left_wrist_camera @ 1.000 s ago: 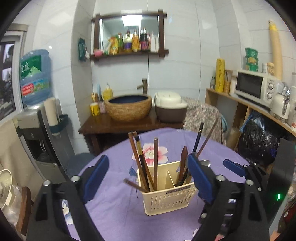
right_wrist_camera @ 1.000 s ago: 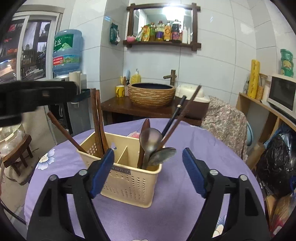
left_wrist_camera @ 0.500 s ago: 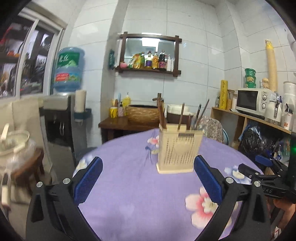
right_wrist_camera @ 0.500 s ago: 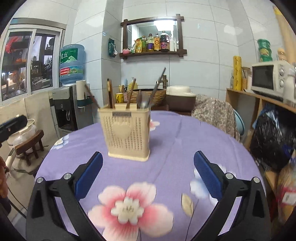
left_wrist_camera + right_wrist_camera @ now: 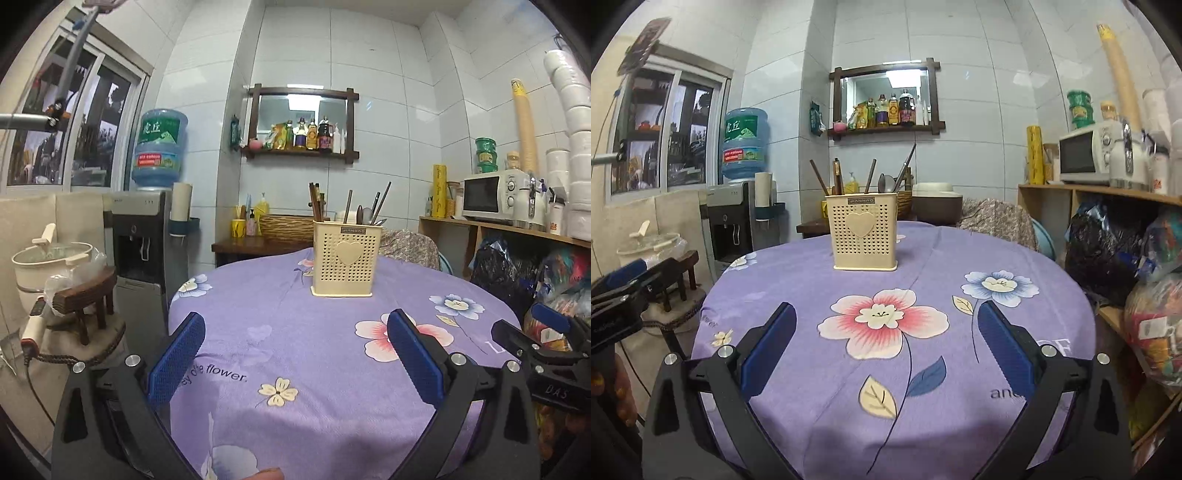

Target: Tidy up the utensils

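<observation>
the lower parts of the chopsticks (image 5: 315, 201) and spoons (image 5: 885, 183) are hidden inside the utensil holder (image 5: 345, 264), so which compartment each one stands in is not clear. the small label on the holder's rim is too small to read. the near edge of the table (image 5: 960, 406) is cut off by the bottom of both pictures. the right gripper (image 5: 546, 345) shows only partly at the right edge of the left wrist view, and the left gripper (image 5: 617, 291) only partly at the left edge of the right wrist view. a fingertip (image 5: 264, 473) is cut by the bottom edge.
</observation>
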`<action>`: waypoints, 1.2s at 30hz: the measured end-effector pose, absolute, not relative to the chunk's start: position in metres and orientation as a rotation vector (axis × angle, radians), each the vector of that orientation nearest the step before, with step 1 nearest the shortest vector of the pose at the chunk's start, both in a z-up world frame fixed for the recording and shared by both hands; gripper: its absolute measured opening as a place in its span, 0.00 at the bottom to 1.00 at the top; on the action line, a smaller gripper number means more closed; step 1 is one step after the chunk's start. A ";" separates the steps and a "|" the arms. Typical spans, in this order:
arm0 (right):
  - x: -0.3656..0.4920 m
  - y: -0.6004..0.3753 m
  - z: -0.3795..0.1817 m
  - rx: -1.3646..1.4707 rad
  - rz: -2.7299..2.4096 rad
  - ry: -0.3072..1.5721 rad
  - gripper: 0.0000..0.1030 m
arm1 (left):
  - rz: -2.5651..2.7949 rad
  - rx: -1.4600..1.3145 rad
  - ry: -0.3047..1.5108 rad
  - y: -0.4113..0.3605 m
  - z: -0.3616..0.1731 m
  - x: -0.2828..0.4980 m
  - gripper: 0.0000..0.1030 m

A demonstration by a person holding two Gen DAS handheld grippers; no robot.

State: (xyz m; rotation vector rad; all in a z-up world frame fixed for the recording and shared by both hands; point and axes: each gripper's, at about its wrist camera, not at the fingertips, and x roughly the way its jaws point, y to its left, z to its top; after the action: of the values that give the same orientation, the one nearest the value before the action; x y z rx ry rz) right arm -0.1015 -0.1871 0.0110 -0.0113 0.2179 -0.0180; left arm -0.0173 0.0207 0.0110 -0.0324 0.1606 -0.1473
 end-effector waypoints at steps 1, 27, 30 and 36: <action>-0.107 -0.183 0.013 -0.027 -0.023 0.208 0.94 | -0.136 -0.028 0.158 0.020 0.011 -0.021 0.95; -0.109 -0.180 0.029 -0.035 -0.015 0.214 0.94 | -0.073 -0.047 0.146 0.029 0.014 -0.037 0.95; -0.109 -0.180 0.030 -0.034 -0.014 0.211 0.94 | -0.073 -0.043 0.137 0.029 0.015 -0.039 0.95; -0.108 -0.182 0.028 -0.017 -0.007 0.220 0.94 | -0.078 -0.039 0.139 0.026 0.016 -0.040 0.95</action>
State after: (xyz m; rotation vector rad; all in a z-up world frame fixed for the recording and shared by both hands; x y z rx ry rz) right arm -0.1078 -0.1818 0.0279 -0.0174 0.2202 -0.0072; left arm -0.0396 0.0260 0.0157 -0.0389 0.1395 -0.0777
